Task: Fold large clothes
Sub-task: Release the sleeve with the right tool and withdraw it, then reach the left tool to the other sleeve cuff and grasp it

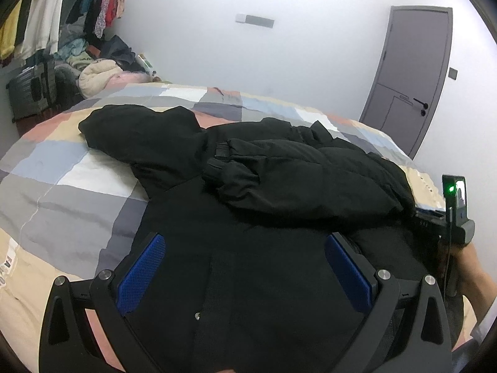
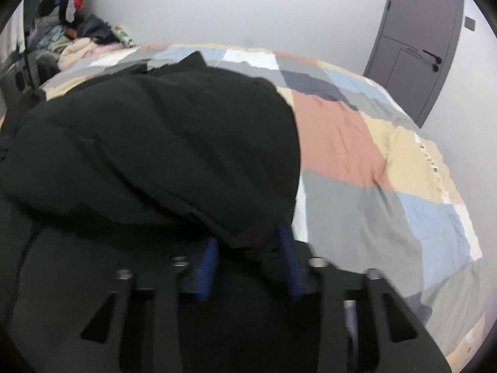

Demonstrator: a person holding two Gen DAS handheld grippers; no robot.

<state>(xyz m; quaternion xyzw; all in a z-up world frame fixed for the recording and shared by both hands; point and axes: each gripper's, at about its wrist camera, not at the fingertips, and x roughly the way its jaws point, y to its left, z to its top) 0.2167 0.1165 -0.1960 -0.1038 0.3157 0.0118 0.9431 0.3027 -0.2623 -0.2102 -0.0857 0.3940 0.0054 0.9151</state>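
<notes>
The black jacket (image 1: 248, 186) lay on the patchwork bed (image 1: 62, 168), the left gripper (image 1: 245, 267) hung open above it, the right gripper (image 2: 251, 267) had pinched its edge, and a good fold needed even lifting.

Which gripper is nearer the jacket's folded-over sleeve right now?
Right. The right gripper has its jaws around the sleeve's edge; the left gripper hangs open over the jacket body, short of it.
</notes>
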